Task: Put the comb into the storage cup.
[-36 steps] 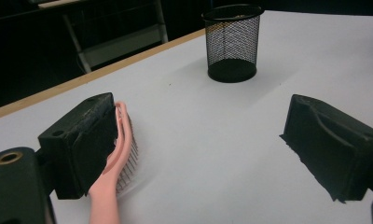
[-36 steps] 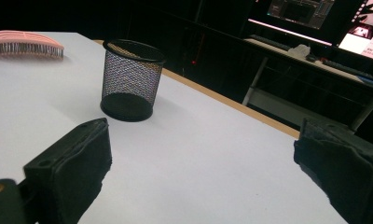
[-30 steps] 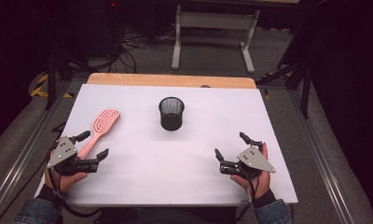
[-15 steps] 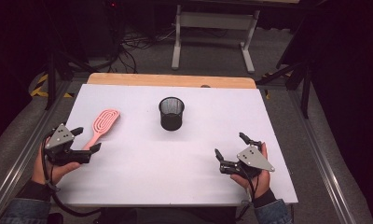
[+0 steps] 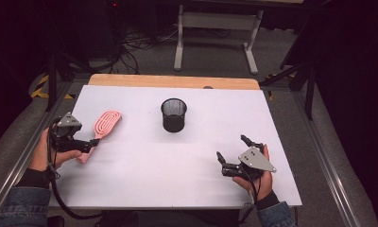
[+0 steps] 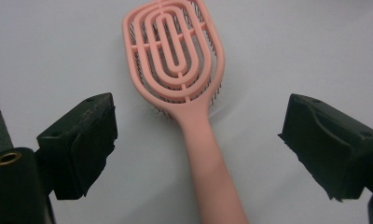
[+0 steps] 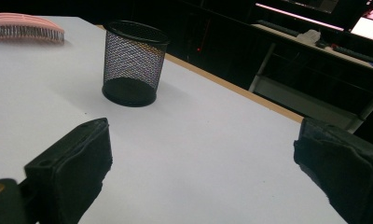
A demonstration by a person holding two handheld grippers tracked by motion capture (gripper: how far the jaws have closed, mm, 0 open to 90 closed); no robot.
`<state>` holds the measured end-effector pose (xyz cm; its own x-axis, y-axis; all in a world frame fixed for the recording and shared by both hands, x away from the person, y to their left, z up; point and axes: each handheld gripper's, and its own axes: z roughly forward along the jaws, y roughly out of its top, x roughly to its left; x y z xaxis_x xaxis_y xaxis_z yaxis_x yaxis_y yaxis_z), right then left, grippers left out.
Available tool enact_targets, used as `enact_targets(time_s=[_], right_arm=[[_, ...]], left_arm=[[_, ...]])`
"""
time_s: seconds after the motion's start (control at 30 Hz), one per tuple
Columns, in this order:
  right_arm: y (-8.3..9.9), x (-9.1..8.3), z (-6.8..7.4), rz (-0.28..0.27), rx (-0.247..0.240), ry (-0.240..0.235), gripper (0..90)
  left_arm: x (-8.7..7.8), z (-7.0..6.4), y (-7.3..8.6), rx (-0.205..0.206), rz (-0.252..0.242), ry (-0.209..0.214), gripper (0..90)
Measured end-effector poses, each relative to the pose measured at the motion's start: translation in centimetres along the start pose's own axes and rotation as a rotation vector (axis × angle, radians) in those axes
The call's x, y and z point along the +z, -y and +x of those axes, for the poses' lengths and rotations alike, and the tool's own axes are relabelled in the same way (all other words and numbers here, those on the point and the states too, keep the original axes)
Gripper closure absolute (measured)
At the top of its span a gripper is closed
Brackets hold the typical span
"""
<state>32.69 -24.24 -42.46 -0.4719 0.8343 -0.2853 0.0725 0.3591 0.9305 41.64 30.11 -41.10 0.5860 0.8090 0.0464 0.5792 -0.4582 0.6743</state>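
Brush: a pink plastic vented hairbrush with an oval slotted head lies flat on the white table at the left side, bristles down; its handle points back toward the person; nothing lifts it yet

Left gripper: the left gripper sits over the handle end of the brush; in the left gripper view its jaws stand wide apart on either side of the handle, touching neither side; the grasp is lined up, not made

Cup: a black wire-mesh round pen cup stands upright near the table's middle, well apart from the brush; it looks empty from above

Right gripper: the right gripper rests low at the right front of the table, jaws spread, holding nothing; it faces the cup from well off

Progress: early, by the look of it; the approach to the brush is done; closing on the handle, lifting and any carry toward the cup are left

Surroundings: a wooden strip edges the far side of the table; dark floor and cables lie beyond
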Motion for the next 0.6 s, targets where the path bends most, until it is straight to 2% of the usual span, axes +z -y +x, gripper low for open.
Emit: enact_targets(time_s=[0.2,0.33,0.43,0.5,0.6], right_arm=[[0.0,0.0,0.0,0.003,0.002,-0.001,4.4],[0.0,0.0,0.0,0.003,-0.001,0.000,4.4],[0.0,0.0,-0.1,0.004,0.000,0.000,4.4],[0.0,0.0,-0.1,0.002,0.002,0.000,4.4],[0.0,0.0,-0.1,0.001,0.003,-0.002,4.4]], left_arm=[[1.2,0.4,-0.7,-0.034,0.044,0.006,12.4],[2.4,0.7,-1.1,-0.045,0.098,0.001,12.6],[2.9,1.0,-1.1,-0.070,0.126,-0.003,12.9],[3.1,1.4,-1.1,-0.091,0.135,0.004,13.1],[3.5,1.7,-1.1,-0.101,0.153,0.018,12.6]])
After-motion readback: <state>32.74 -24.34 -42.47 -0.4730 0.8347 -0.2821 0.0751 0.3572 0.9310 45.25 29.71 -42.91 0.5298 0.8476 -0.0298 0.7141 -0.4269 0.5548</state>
